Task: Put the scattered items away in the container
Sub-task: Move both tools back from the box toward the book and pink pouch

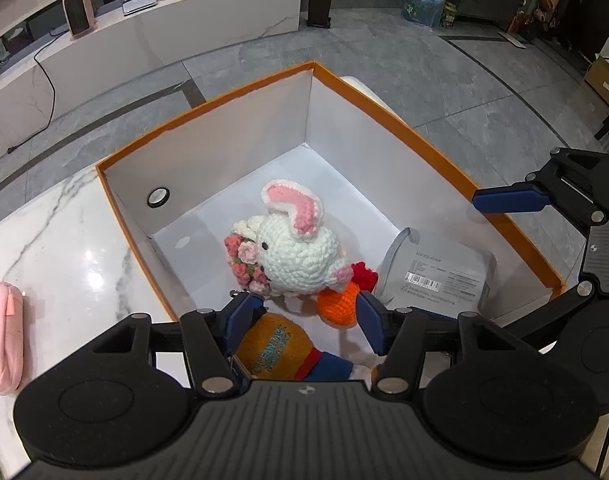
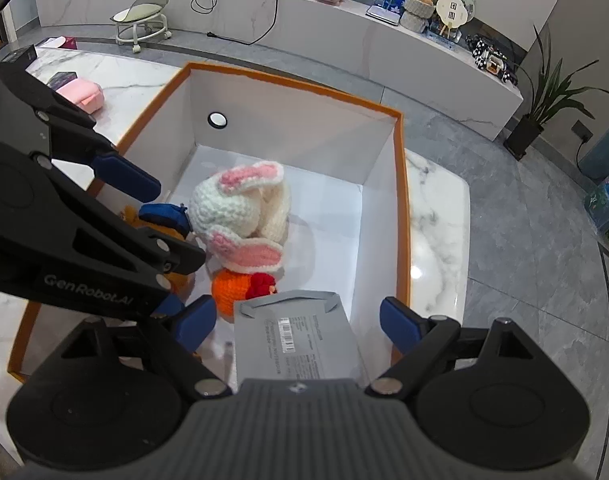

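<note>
An orange-rimmed white box [image 1: 384,108] stands on the marble table. Inside it lie a white crochet rabbit [image 1: 294,256] with pink ears and flowers, an orange crochet piece [image 1: 336,308], a grey labelled package [image 1: 444,276] and a brown plush [image 1: 270,346] printed with "Ocean Park". My left gripper [image 1: 308,316] hangs open over the plush; its left pad touches it, while the right pad stands apart. My right gripper [image 2: 298,326] is open above the grey package [image 2: 300,340], with gaps on both sides. The rabbit [image 2: 240,204] lies just beyond.
A pink pouch [image 1: 2,336] lies on the table [image 1: 64,248] left of the box, with small dark boxes [image 2: 62,78] near it. The box wall has a round hole [image 1: 158,198]. The table edge drops to grey floor [image 1: 424,60] behind and to the right.
</note>
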The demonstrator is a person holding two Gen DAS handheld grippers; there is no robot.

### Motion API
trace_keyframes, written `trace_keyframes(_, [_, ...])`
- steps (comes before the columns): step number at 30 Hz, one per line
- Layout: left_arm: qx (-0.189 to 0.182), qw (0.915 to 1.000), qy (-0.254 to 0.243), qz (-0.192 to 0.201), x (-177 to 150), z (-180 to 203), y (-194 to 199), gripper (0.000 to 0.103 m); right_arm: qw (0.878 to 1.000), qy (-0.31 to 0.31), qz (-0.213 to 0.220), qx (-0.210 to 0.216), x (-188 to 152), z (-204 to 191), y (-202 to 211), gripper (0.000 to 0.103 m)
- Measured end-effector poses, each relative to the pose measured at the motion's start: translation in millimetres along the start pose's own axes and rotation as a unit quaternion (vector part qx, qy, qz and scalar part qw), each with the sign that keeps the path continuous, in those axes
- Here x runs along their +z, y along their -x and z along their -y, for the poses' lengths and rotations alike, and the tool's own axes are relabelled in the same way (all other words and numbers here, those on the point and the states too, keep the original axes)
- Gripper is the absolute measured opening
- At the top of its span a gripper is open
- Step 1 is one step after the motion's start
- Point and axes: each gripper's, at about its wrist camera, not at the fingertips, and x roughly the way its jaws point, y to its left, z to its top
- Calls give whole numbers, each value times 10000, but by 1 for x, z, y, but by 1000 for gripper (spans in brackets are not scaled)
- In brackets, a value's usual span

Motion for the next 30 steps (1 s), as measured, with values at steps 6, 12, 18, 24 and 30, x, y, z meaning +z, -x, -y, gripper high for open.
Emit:
trace_keyframes(6, [-7, 10000, 2, 89, 0, 0, 11, 67, 10000, 29, 60, -59, 3, -3, 12, 90])
trace_keyframes(12, [-24, 9998, 26, 204, -2, -2, 25, 68, 9998, 68, 126, -144, 8, -8, 26, 90])
trace_keyframes(18, [-24, 9994, 97, 338, -4, -10, 40, 68, 9994, 143, 206, -220, 17, -16, 41, 90])
trace_keyframes(24, [-25, 9987, 168, 471, -6, -18, 56, 68, 9989, 255, 280, -266, 27, -28, 54, 90])
trace_keyframes(30, [-18, 9978, 307, 592, -13, -35, 71, 70, 9980, 412, 360, -301, 40, -45, 66, 90])
